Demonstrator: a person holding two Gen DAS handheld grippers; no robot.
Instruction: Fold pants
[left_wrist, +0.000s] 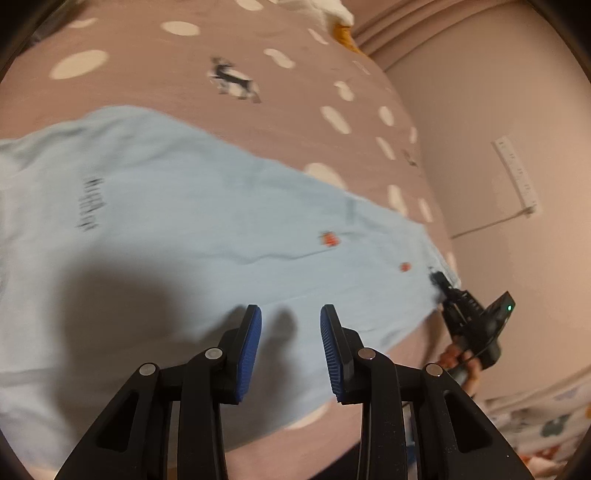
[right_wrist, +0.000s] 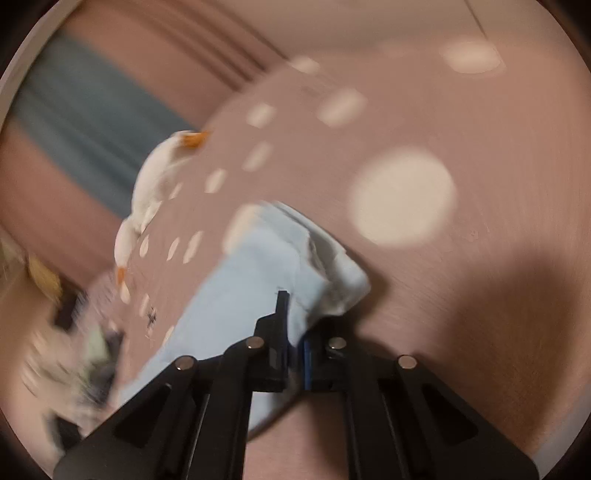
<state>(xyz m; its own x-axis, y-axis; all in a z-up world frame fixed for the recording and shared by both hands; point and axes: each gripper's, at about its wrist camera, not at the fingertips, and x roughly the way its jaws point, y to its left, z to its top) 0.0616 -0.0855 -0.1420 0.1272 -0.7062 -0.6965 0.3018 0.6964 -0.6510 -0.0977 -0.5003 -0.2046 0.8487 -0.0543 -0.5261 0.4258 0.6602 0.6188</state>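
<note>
1. Pale blue pants (left_wrist: 192, 206) lie spread nearly flat on the pink spotted bedsheet (left_wrist: 155, 66); from the left wrist view, folding looks barely begun. The left gripper (left_wrist: 290, 332) hangs above them, jaws wide apart, holding nothing.
2. From the right wrist view, the right gripper (right_wrist: 293, 332) is clamped on the pants' end (right_wrist: 258, 280), bunched cloth lifting. No containers show anywhere.

blur: right-wrist view smeared | cut off: pants (left_wrist: 155, 221) at left edge | print unreadable
</note>
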